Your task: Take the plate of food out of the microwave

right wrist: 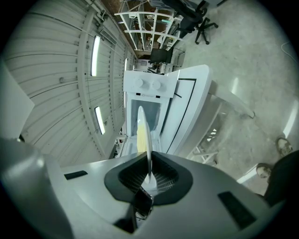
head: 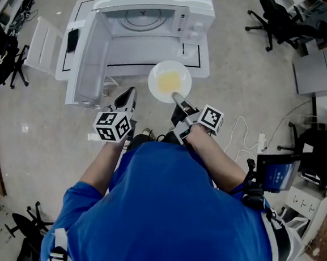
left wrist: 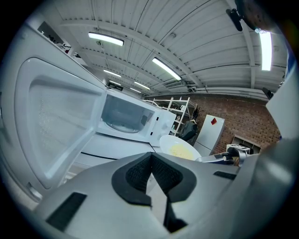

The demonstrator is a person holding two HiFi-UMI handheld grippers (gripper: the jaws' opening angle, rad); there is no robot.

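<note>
The main step looks done: the plate (head: 159,74) is out of the microwave (head: 157,7) and hangs in the air just in front of it, over the near edge of the white table (head: 158,58) the oven stands on. The right gripper (head: 180,100) holds it by the near rim, jaws closed narrow on the thin edge. The right gripper view shows the rim pinched between the pads, with the plate seen edge-on. The plate looks about level from the head view. It carries a flat patch of pale yellow food (head: 169,83) in its middle, and none appears to have spilled. The left gripper (head: 125,98) hangs low beside the open door (head: 93,58), its jaws together with nothing between them. The door swings wide to the left. The cavity shows only its glass turntable (head: 143,18), so nothing seems left to fetch. What probably remains is to bring the plate clear and set it down, perhaps on the bare table in front of the oven, and maybe to shut the door with the free left gripper. A one-sided rim grip could let the plate tip, so it will need to be kept level.
</note>
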